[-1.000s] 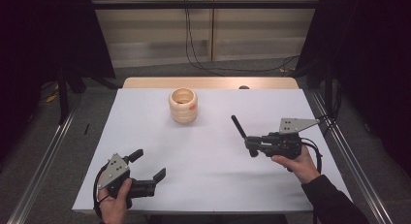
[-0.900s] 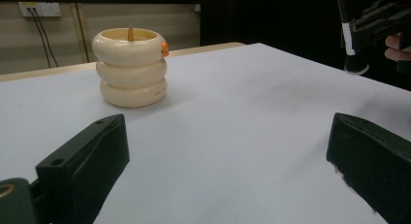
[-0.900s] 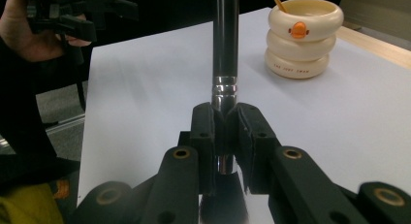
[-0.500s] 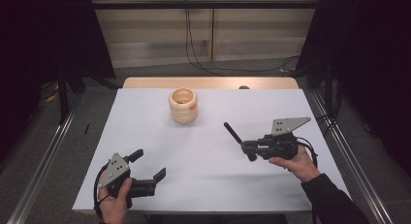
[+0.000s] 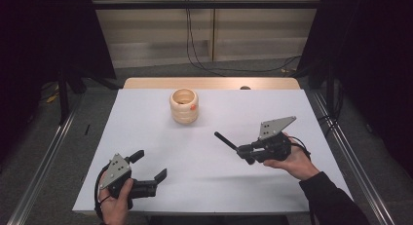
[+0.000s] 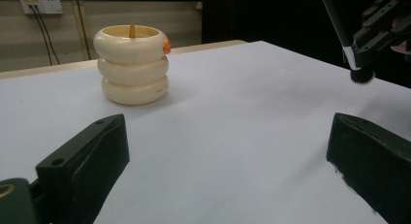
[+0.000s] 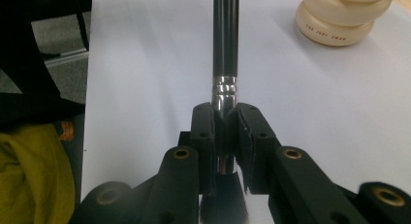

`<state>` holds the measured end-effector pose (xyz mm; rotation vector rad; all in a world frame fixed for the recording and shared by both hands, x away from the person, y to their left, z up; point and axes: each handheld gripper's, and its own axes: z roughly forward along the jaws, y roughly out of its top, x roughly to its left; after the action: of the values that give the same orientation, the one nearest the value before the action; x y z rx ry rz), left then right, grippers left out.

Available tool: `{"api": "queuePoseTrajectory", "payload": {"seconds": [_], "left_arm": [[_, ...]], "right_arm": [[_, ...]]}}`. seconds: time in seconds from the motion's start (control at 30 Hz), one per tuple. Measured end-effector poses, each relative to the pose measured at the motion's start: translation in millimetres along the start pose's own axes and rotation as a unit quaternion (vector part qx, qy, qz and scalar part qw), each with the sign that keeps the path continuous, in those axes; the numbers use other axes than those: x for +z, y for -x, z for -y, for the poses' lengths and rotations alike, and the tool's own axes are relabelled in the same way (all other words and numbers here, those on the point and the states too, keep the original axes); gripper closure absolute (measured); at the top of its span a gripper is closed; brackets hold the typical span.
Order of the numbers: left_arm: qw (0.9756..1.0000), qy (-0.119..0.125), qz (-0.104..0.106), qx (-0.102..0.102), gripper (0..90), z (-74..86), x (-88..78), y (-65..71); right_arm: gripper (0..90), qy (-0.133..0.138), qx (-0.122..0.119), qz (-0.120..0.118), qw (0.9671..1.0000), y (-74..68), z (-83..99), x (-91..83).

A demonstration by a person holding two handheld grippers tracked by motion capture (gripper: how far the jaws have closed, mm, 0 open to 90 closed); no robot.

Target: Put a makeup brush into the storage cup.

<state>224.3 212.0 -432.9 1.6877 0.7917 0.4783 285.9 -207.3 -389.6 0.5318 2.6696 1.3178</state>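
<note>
Right now: two hand-held grippers over a white-covered table (image 5: pixel 146 127), one busy, one idle.
Right gripper (image 5: pixel 242 150): jaws clamped tight on a black brush; in the right gripper view the pads squeeze the shiny metal ferrule from both sides.
Brush (image 5: pixel 225 140): black handle sticks out past the jaws, angled up and away toward the far left of the table in the high view; the dark bristle end hangs below the grip, seen in the left gripper view at the top right.
Brush height: carried above the sheet, not resting on it.
Right hand (image 5: pixel 291 161): wraps the gripper body from underneath, dark sleeve running off toward the bottom right edge.
Left gripper (image 5: pixel 149 165): jaws spread wide with nothing between them, sitting at the near left corner of the sheet.
Left hand (image 5: pixel 116 205): holds that gripper from below at the table's near edge.
Ring stack (image 5: pixel 184 106): three cream rings piled upright on a peg, a small orange mark on the top ring, standing near the far middle of the table.
Spacing: brush tip well apart from the ring stack; the two grippers well apart from each other.
Far edge: a strip of bare wooden tabletop (image 5: pixel 146 83) shows beyond the white sheet.
</note>
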Motion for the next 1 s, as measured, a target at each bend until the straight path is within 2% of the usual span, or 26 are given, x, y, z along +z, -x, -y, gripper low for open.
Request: {"api": "queuePoseTrajectory", "payload": {"seconds": [0.13, 0.37, 0.5, 0.63, 0.7, 0.8, 0.93, 0.97, 1.0], "left_arm": [[1.0000, 0.000, -0.003, -0.001, 1.6, 0.1, -0.5, -0.5], [1.0000, -0.004, -0.001, 0.003, 1.6, 0.2, 0.0, -0.9], [1.0000, -0.002, -0.006, -0.004, 0.8, 0.4, -0.1, -2.0], [1.0000, -0.004, -0.004, -0.004, 0.8, 0.6, 0.4, -1.9], [1.0000, -0.007, 0.001, -0.004, 0.8, 0.8, 1.0, -1.6], [1.0000, -0.008, -0.005, 0.000, 0.9, 0.7, 1.1, -1.5], [0.9999, -0.010, -0.001, -0.001, 0.8, 0.9, 1.8, -1.3], [0.9999, -0.011, 0.001, -0.001, 0.8, 0.8, 2.0, -1.1], [0.9999, -0.010, 0.002, -0.001, 0.8, 0.9, 2.2, -0.8]], "right_arm": [[78.5, -0.019, -0.016, -0.005, 0.9997, -1.5, -7.3, 2.9], [78.5, -0.054, -0.027, -0.010, 0.9981, -0.3, -9.2, 11.6], [78.5, -0.073, -0.028, -0.015, 0.9968, 0.5, -9.7, 16.0], [78.5, -0.098, -0.033, -0.017, 0.9946, -1.6, -9.7, 19.5], [78.5, -0.104, -0.038, -0.020, 0.9936, -2.3, -10.2, 20.9], [78.5, -0.115, -0.045, -0.027, 0.9920, -3.5, -11.5, 23.1], [78.5, -0.128, -0.056, -0.033, 0.9896, -3.8, -13.3, 27.0], [78.5, -0.134, -0.058, -0.023, 0.9890, -3.9, -14.1, 27.7], [78.5, -0.138, -0.059, -0.022, 0.9885, -3.5, -14.6, 28.6]]}}
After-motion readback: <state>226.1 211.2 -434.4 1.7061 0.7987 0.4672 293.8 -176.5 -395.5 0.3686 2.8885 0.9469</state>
